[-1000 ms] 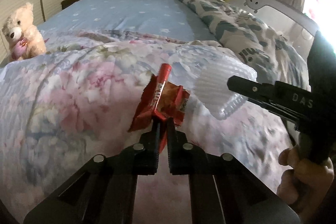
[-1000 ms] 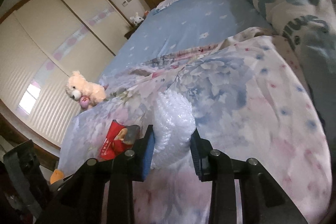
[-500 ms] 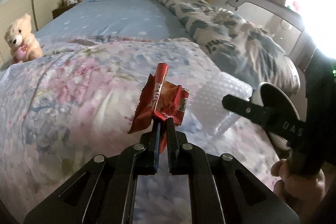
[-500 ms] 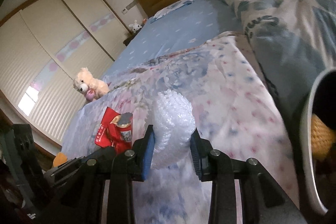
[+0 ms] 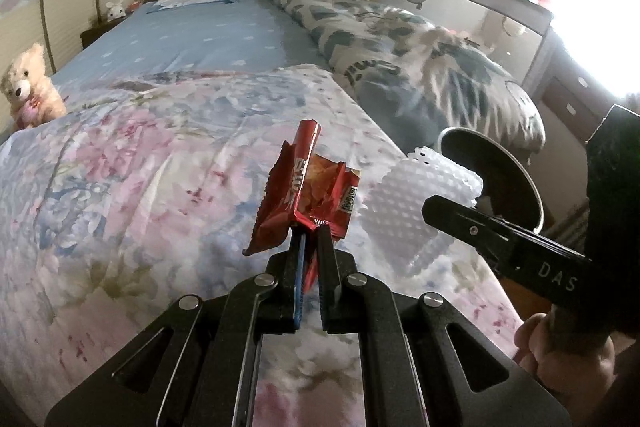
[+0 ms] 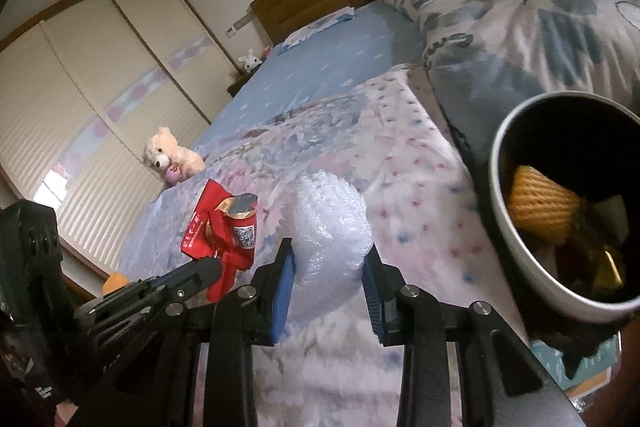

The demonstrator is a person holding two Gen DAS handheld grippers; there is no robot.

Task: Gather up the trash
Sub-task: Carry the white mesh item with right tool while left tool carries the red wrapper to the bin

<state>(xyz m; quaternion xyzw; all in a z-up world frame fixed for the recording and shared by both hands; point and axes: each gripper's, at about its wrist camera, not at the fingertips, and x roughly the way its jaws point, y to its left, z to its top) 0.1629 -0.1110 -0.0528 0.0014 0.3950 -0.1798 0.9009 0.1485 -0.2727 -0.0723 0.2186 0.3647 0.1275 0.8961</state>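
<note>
A red snack wrapper point(image 5: 306, 193) is pinched in the fully closed left gripper point(image 5: 310, 227), held up over the floral quilt point(image 5: 140, 163). White foam netting point(image 6: 328, 227) is clamped btwn the blue pads point(image 6: 282, 285) of the right gripper point(image 6: 328, 267), jaws partway apart, also above the quilt. A trash bin point(image 6: 516, 243) w/ scraps inside is seen just off the quilt's edge, to the right. A teddy bear point(image 5: 28, 87) is sat at the quilt's far left.

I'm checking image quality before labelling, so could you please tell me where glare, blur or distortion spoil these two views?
Left wrist view: the window glare is blown out white at upper right, and the grey patterned quilt is motion-smeared. Right wrist view: the fisheye bends the cream wardrobe doors, and the grey round bin rim is blurred.
</note>
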